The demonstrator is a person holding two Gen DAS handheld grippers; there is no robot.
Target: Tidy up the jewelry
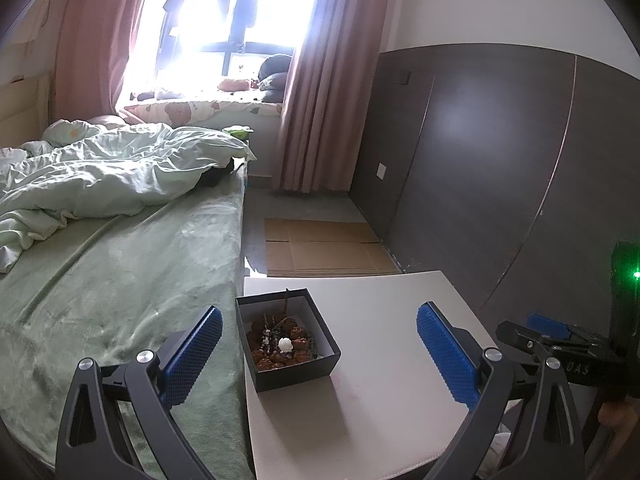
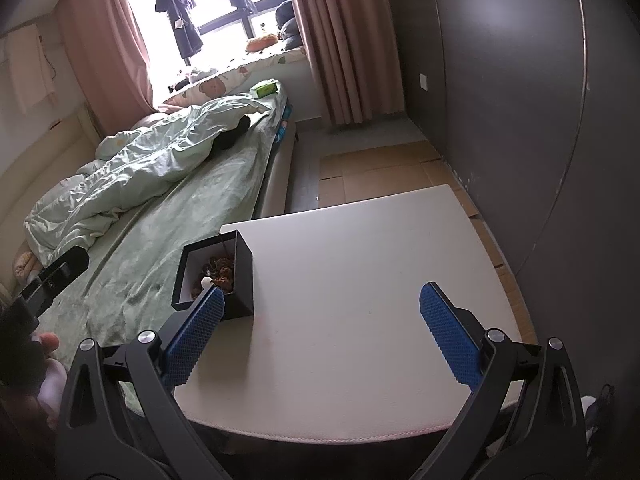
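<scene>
A black open box (image 1: 296,368) with a white lining stands on the white table (image 1: 384,360) near its left edge. Inside lie brown beaded jewelry (image 1: 280,340) and a small white bead (image 1: 285,344). My left gripper (image 1: 320,354) is open and empty, its jaws on either side of the box, a little nearer than it. In the right wrist view the box (image 2: 240,276) sits at the table's (image 2: 360,272) left edge. My right gripper (image 2: 320,332) is open and empty above the table, to the right of the box; its left finger hides the box's near corner.
A bed with a green sheet (image 1: 112,288) and a crumpled duvet (image 1: 100,176) runs along the table's left side. Flattened cardboard (image 1: 324,248) lies on the floor beyond the table. A dark wardrobe wall (image 1: 500,160) is on the right. The right gripper's body (image 1: 560,340) shows at the left wrist view's right edge.
</scene>
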